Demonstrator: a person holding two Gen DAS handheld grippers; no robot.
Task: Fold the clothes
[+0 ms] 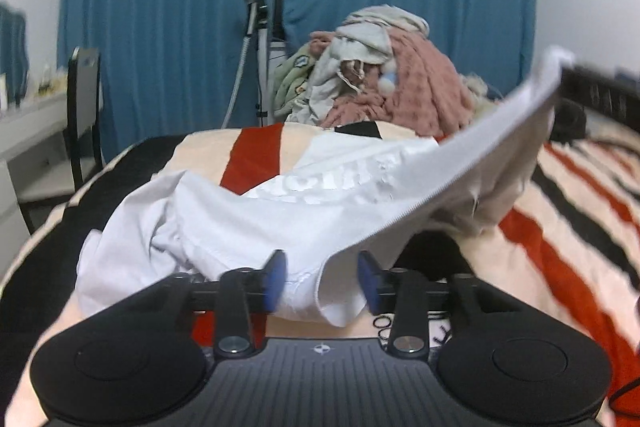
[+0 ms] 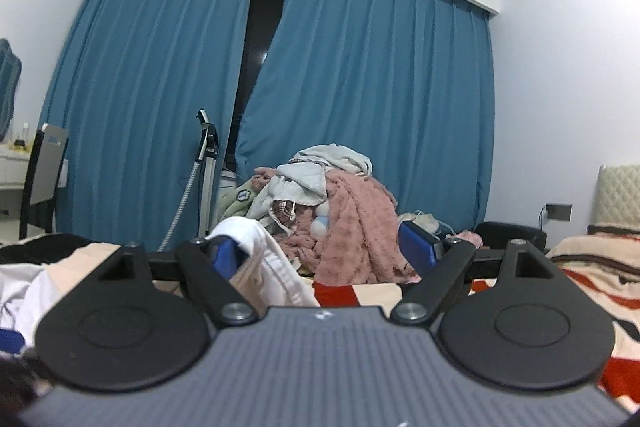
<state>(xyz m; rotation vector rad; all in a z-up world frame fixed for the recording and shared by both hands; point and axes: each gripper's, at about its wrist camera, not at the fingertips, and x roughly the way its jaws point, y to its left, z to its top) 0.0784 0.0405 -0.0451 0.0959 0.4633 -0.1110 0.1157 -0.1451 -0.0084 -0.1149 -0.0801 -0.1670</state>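
At the far left stand a chair [image 1: 82, 99] and a white desk, with blue curtains [image 2: 360, 75] behind the whole scene. On the striped bed [image 1: 568, 211] lies the white garment [image 1: 248, 223], a T-shirt by the look of it with pale lettering, still bunched and wrinkled on its left side. The left gripper [image 1: 322, 279] sits low at the near hem; its fingers [image 1: 276, 277] stand partly apart with a fold of the hem lying between them, and the pads do not appear to press on it, so I read this corner as let go rather than held. From there the garment's edge rises in a taut diagonal to the upper right, blurred at its end. In the right wrist view the right gripper [image 2: 324, 251] has its fingers spread wide; a corner of white cloth hangs draped over the left-hand finger only, with nothing clamped between the two. Behind, a pile of unfolded clothes [image 1: 384, 75], pink, grey and green, waits against the curtains. Judging by this, the task is early: the shirt is neither flattened nor folded, no finished stack is visible, and the whole pile is left to do.
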